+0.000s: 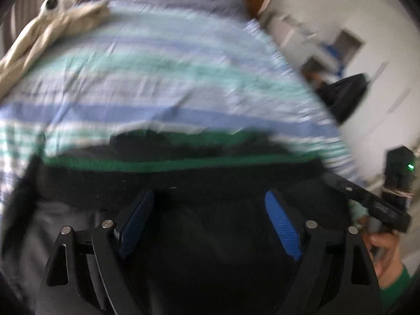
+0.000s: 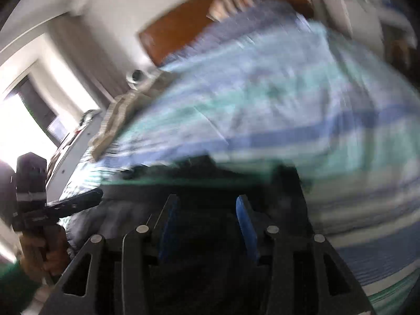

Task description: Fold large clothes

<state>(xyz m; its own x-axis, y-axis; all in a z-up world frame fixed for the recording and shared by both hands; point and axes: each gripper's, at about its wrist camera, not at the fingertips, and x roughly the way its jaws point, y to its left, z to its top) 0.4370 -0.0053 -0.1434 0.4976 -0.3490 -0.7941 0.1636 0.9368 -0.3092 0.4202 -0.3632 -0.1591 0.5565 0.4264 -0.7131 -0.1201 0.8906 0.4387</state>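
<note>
Nearest the lens, the left hand-held gripper [image 1: 208,204] has its blue pads spread wide, nothing between them. The right hand-held gripper [image 2: 206,210] is spread too, pinching nothing. Just beyond both lies the dark garment [image 1: 183,181] with its green band, flat on the striped bedsheet [image 1: 157,78]. It looks soft, limp and light, likely to sag and slide, so take it at the green-banded edge, 1 corner per gripper. Past the garment, a beige cloth [image 1: 52,31] sits at the sheet's far-left edge, then the wooden headboard [image 2: 183,26].
</note>
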